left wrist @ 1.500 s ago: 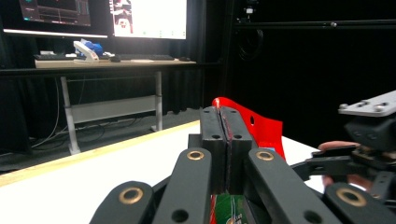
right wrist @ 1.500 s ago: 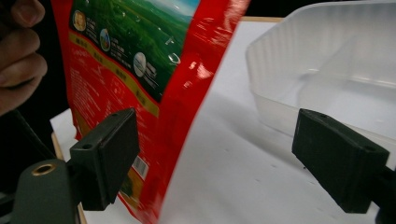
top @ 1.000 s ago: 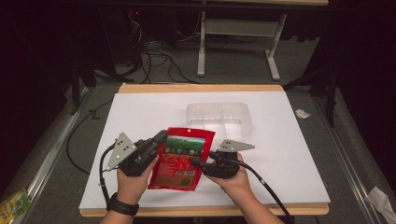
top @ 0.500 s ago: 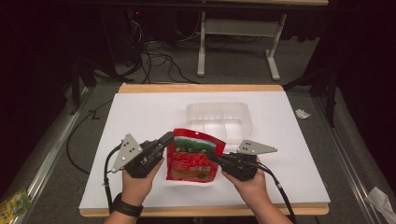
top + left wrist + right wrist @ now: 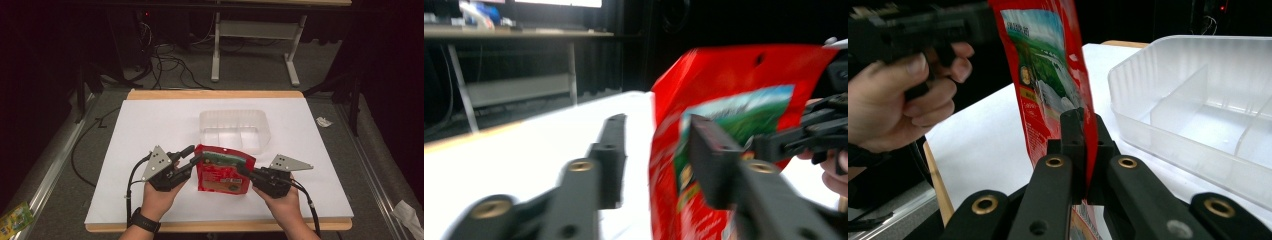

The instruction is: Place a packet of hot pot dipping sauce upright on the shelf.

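A red snack pouch (image 5: 222, 175) with a green picture stands upright above the white table, near the front edge. My right gripper (image 5: 242, 171) is shut on its right edge; the right gripper view shows both jaws (image 5: 1083, 117) pinching the pouch (image 5: 1043, 50). My left gripper (image 5: 192, 156) is at the pouch's top left corner with its jaws spread. In the left gripper view the pouch's (image 5: 734, 80) edge runs between the open jaws of that gripper (image 5: 656, 125), unclamped. A clear divided tray (image 5: 202, 122) sits just behind the pouch.
The tray (image 5: 1168, 42) is empty and lies close on the right in the right gripper view. A crumpled paper scrap (image 5: 324, 121) sits off the table's right edge. A green packet (image 5: 15, 217) lies on the floor at the left. Cables and desk legs stand beyond the table.
The pouch has risen from lying flat to standing upright and shifted right, toward the tray. Both hands moved with it, and the left jaws now stand spread.
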`<state>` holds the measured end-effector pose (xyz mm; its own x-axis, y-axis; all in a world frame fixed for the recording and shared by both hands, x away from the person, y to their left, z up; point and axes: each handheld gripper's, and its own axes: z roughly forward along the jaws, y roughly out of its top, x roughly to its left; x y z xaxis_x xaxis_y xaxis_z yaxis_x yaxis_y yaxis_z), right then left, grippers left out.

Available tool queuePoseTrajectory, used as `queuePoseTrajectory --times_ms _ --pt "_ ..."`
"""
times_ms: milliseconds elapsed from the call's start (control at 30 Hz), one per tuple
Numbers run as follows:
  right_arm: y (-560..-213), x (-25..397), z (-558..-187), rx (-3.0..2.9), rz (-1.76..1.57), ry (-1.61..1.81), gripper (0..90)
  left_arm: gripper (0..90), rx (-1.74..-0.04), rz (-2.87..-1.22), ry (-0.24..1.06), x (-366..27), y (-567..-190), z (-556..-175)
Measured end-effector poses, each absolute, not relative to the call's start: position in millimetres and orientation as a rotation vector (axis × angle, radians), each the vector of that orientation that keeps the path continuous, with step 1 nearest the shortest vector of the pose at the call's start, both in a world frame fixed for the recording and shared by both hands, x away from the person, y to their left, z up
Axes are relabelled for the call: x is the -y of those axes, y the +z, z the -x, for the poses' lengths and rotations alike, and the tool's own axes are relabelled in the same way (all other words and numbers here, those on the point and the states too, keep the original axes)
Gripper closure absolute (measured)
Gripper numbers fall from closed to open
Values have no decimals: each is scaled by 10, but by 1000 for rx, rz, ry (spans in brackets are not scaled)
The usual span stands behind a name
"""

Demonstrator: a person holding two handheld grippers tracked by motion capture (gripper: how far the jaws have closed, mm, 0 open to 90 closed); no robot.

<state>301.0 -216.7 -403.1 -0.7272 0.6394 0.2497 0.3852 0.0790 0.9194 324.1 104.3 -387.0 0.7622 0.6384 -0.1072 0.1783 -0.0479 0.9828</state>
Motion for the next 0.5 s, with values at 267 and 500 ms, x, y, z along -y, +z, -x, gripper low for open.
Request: queuePoseTrajectory --times_ms 267,500 --pt "-4038 2151 -3004 -2131 -1036 1697 900 447 -735 -1672 240 -984 -4160 -3369" --pt "-4049 2156 -2992 -2120 -1036 1705 896 789 -692 -1736 205 -931 -4245 -3334"
